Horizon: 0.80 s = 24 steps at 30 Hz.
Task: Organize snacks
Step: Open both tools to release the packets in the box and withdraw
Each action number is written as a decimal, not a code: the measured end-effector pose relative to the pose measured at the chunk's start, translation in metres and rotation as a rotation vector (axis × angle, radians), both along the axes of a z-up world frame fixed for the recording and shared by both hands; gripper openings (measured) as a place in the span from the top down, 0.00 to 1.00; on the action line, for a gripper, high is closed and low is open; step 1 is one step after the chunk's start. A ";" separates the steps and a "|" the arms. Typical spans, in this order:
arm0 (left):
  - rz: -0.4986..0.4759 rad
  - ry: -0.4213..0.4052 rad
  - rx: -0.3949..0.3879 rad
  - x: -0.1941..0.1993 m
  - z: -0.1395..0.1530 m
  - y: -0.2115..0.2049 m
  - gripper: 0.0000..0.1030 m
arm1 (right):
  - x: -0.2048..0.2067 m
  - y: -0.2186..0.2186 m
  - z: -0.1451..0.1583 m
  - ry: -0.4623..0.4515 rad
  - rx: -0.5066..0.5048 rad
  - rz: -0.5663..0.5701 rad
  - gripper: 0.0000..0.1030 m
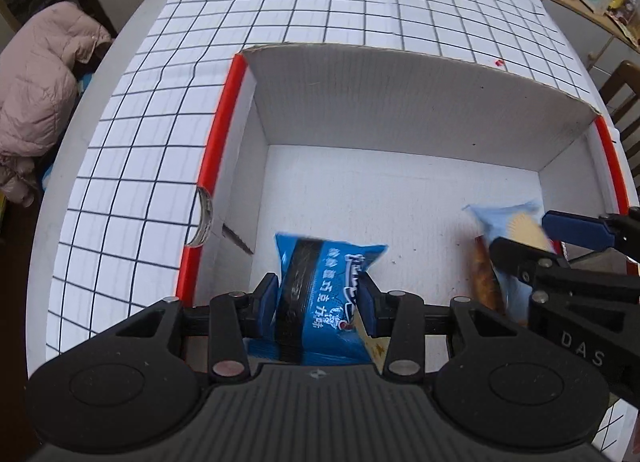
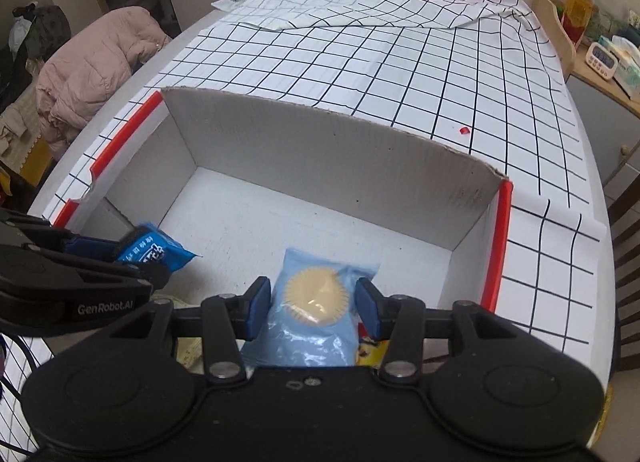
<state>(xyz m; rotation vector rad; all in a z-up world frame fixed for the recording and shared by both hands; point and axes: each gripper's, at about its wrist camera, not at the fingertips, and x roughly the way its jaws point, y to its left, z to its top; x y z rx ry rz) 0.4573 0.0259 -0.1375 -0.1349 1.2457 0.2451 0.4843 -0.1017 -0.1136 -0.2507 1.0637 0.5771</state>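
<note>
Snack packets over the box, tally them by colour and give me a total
Dark blue packet, in the left tongs: 1
Light blue packet, in the right tongs: 1
Total: 2, both over the white cardboard box.

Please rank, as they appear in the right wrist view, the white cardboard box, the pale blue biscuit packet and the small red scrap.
1. White cardboard box
2. Pale blue biscuit packet, enlarged by nearness
3. Small red scrap

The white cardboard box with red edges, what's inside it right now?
The white cardboard box shows mostly bare floor. The left gripper holds a dark blue snack packet over it, the right gripper a light blue biscuit packet. Both hide the near floor.
</note>
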 end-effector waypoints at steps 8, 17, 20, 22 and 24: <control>0.016 0.001 -0.027 -0.005 0.004 0.000 0.53 | 0.001 -0.003 0.003 0.003 0.012 -0.008 0.55; 0.022 -0.080 -0.062 -0.030 0.032 0.003 0.44 | -0.016 -0.016 0.021 0.006 0.067 -0.047 0.50; 0.005 -0.110 -0.072 -0.042 0.043 0.001 0.43 | -0.028 -0.020 0.033 -0.010 0.090 -0.058 0.45; -0.010 -0.133 -0.071 -0.050 0.051 0.000 0.41 | -0.037 -0.022 0.041 -0.028 0.102 -0.069 0.42; -0.025 -0.154 -0.067 -0.058 0.060 0.000 0.40 | -0.047 -0.025 0.050 -0.046 0.114 -0.084 0.39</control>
